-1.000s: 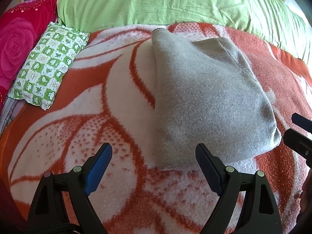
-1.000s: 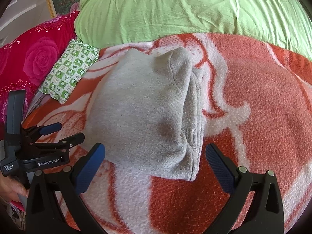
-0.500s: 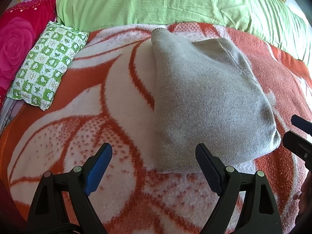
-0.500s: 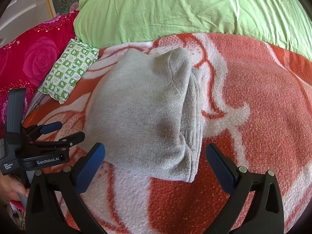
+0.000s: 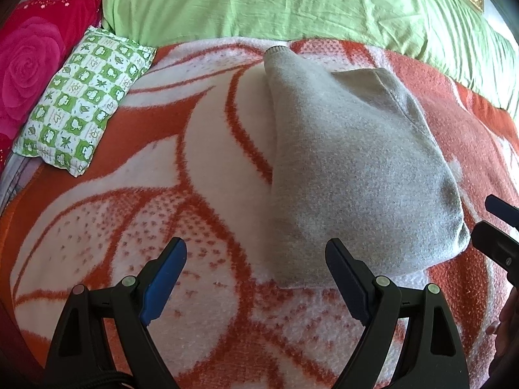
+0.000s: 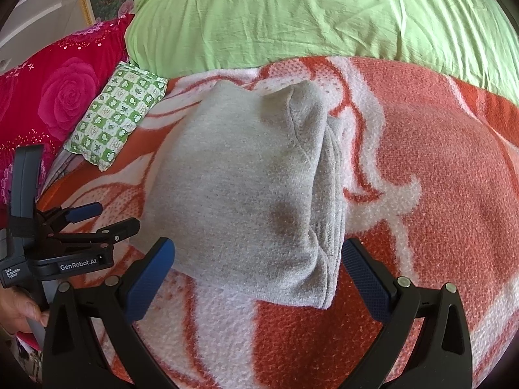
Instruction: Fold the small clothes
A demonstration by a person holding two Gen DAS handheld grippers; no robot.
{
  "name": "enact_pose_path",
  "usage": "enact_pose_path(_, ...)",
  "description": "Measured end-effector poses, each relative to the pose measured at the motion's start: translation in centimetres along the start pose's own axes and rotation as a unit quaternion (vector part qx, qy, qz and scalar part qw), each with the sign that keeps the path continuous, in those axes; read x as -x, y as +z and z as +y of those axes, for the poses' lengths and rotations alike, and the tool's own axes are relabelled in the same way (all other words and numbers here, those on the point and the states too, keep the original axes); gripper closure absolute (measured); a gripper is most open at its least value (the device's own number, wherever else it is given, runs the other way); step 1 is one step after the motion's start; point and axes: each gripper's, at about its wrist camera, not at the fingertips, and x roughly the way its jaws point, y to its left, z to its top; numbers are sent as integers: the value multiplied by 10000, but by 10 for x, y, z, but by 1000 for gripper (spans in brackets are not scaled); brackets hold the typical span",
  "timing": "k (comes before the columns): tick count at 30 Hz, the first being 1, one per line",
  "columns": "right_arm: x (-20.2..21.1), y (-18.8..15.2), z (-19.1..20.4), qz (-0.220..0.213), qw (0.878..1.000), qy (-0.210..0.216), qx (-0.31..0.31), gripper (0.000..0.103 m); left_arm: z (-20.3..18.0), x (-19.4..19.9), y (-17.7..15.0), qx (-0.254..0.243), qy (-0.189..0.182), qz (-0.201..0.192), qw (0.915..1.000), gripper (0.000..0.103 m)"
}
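A grey knitted garment (image 5: 350,168) lies folded into a compact block on an orange and white blanket (image 5: 201,168). It also shows in the right wrist view (image 6: 246,194), with stacked folded edges along its right side. My left gripper (image 5: 256,272) is open and empty, just short of the garment's near left corner. My right gripper (image 6: 256,272) is open and empty, in front of the garment's near edge. The left gripper also shows in the right wrist view (image 6: 97,218), low at the left. The right gripper's tips show at the right edge of the left wrist view (image 5: 496,223).
A green and white patterned pouch (image 5: 84,103) lies at the far left of the blanket. A light green cover (image 5: 292,3) runs along the back. A pink rose-print pillow (image 5: 29,64) sits at the far left. A hand (image 6: 19,311) holds the left gripper.
Both views have drifted slightly; the garment sits a little lower and nearer in the frames. It has not changed shape, and both grippers stay open.
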Motion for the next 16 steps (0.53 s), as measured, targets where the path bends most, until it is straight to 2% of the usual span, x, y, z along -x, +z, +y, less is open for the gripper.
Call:
enact_pose_path(9,0,0,-1,37,10000,-37,-69,1,-8,-1,-2,-61,-55,51,10000,15)
enact_pose_path(16,-3,-3,-7,327,9989,-79,-327,1,-4,2,-5,32,-38,103,9999,15)
